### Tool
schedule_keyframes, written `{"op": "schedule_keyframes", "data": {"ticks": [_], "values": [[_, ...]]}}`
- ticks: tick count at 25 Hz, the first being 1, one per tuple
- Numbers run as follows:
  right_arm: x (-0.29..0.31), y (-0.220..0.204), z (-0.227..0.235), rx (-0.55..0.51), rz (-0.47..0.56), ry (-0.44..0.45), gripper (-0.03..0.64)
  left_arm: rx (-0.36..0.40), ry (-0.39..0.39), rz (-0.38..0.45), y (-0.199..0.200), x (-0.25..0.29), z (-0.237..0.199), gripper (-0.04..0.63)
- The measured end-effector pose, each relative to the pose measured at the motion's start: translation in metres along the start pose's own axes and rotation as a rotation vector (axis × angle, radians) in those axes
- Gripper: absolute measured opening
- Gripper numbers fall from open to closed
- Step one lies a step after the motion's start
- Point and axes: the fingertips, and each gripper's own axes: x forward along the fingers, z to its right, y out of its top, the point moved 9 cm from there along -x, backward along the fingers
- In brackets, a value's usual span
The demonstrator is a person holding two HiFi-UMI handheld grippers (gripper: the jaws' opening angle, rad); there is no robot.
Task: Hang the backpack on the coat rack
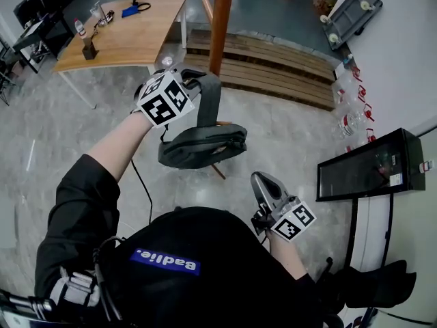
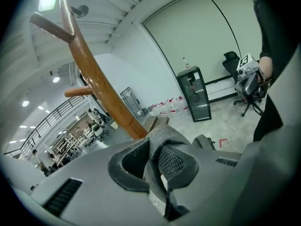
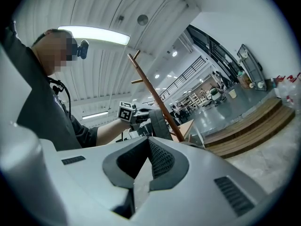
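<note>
My left gripper (image 1: 190, 83) is raised in front of the person and shut on the grey top strap (image 2: 156, 141) of the dark grey backpack (image 1: 203, 146), which hangs below it in the air. In the left gripper view the strap is pinched between the pads (image 2: 175, 163). The wooden coat rack (image 1: 220, 20) stands just beyond the bag, and its pole with angled pegs (image 2: 96, 81) rises close ahead. My right gripper (image 1: 265, 187) is held low near the person's body. Its jaws (image 3: 149, 142) are shut with nothing between them, and they point toward the rack (image 3: 156, 98).
A wooden table (image 1: 140, 29) with small items stands at the back left. A slatted wooden platform (image 1: 273, 61) lies behind the rack. To the right are a black glass cabinet (image 1: 369, 164), a cart (image 1: 351, 9) and a black office chair (image 1: 372, 284).
</note>
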Motion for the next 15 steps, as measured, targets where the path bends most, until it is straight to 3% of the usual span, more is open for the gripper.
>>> {"op": "schedule_keyframes", "data": {"ticks": [6,11,15], "values": [[0.002,-0.003,0.000,-0.002,-0.002,-0.003,0.006,0.337,-0.009,-0.061,0.002,0.004,0.006,0.040],[0.001,-0.004,-0.004,-0.004,-0.010,-0.003,0.006,0.452,0.029,-0.063,-0.002,0.004,0.012,0.040],[0.001,-0.004,-0.002,-0.007,-0.013,-0.010,0.006,0.573,0.061,-0.113,-0.002,0.004,0.019,0.040]]}}
